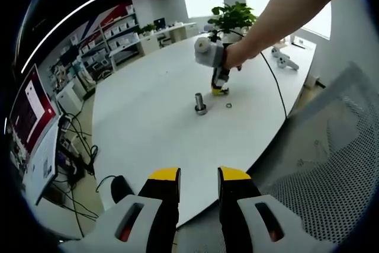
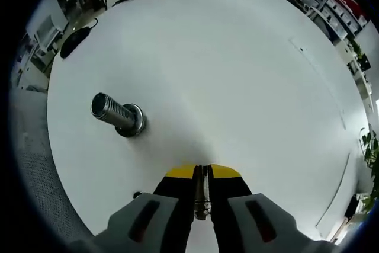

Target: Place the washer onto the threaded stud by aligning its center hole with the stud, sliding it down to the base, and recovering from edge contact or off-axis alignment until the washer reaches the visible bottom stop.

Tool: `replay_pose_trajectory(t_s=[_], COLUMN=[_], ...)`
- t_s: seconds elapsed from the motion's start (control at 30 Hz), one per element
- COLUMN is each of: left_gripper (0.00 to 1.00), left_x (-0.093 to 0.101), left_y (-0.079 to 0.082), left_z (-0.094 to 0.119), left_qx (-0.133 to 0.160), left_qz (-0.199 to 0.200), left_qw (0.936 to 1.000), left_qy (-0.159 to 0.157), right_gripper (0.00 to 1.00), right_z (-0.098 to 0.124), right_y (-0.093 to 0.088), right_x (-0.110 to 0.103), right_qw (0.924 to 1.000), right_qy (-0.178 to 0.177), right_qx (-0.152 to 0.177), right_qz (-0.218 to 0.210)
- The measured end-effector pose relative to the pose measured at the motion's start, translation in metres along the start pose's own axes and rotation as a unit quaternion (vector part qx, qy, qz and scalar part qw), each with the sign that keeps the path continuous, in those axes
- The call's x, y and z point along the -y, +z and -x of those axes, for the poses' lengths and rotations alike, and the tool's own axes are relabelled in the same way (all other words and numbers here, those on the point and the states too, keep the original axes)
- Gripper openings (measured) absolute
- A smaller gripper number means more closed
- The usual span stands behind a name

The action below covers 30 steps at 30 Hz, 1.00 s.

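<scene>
White round tabletop [image 1: 148, 117]. Potted plant [image 1: 232, 17] at far edge. Monitor [image 1: 32, 102] off to the side above cables [image 1: 74, 146]. Shelves [image 1: 115, 37] with bins along wall. Mesh chair back [image 1: 331, 164] beside tabletop.

My right gripper [image 2: 202, 183] is closed on the washer [image 2: 203, 197], held edge-on between the yellow-tipped jaws. The threaded stud [image 2: 115, 113] stands on the white table [image 2: 237, 75], up and left of the jaws, well apart from the washer. Small dark bit [image 2: 137, 195] near the table edge, can't identify.
</scene>
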<state>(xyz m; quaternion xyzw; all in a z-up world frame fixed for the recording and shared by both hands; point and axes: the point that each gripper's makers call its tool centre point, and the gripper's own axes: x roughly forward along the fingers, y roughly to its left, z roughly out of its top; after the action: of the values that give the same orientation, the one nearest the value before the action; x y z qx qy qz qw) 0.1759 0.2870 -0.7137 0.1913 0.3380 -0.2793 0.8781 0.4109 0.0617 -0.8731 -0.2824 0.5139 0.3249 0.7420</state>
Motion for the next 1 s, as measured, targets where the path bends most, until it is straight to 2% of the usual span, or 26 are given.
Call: replay_pose_trajectory(t_s=[0.2,0.57,1.0], left_gripper=[0.23,0.23,0.23], left_x=[0.001,0.001,0.001], left_y=[0.0,-0.001,-0.001], left_z=[0.0,-0.001,0.0], left_qx=[-0.001,-0.003,-0.003], left_qz=[-0.001,-0.003,-0.004], left_qw=[1.0,1.0,1.0], left_qy=[-0.002,-0.003,-0.003], right_gripper=[0.11,0.09,0.09], right_z=[0.006,0.004,0.032], right_y=[-0.004,-0.005,-0.01], right_x=[-0.006,-0.005,-0.009], right_qw=[1.0,0.9999,0.9982], right_qy=[0.0,-0.004,-0.025], right_qx=[-0.004,0.002,0.054], right_qz=[0.006,0.016,0.01])
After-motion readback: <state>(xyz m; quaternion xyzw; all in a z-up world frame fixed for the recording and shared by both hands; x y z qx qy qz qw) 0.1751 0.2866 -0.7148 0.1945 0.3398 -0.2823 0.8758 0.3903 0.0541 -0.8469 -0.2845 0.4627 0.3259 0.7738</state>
